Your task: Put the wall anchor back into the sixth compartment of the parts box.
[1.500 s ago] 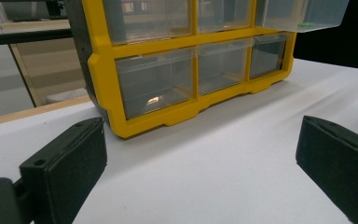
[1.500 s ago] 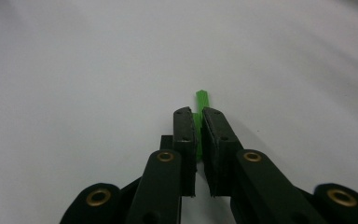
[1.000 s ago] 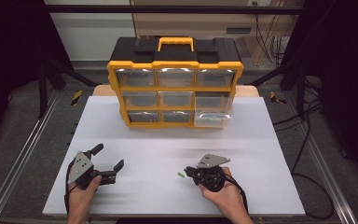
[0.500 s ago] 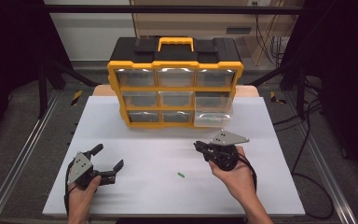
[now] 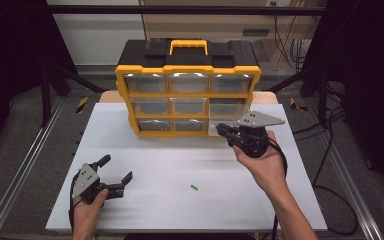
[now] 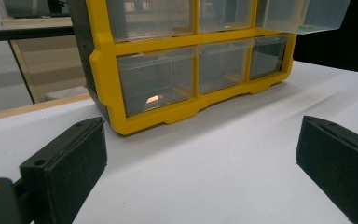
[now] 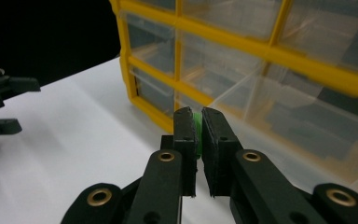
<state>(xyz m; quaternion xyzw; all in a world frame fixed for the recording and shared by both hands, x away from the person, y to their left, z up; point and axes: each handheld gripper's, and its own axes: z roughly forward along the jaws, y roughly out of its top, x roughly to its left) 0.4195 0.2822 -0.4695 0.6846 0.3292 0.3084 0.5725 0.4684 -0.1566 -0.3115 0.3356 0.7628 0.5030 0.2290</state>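
Between the nearly closed jaws of the right claw [image 7: 198, 122] sits a small green piece [image 7: 196, 125], pinched at the very tips. That claw hovers just in front of a clear drawer [image 5: 228, 114] pulled out of the lower right of a yellow organiser [image 5: 187, 97] at the back of the white bench [image 5: 180, 170]. The grip looks shallow, though the piece is mostly hidden, so it could slip and fall short of the drawer. A second green piece [image 5: 194, 188] lies loose on the bench. The left claw [image 5: 111, 176] rests near the front left corner, jaws spread wide and empty.
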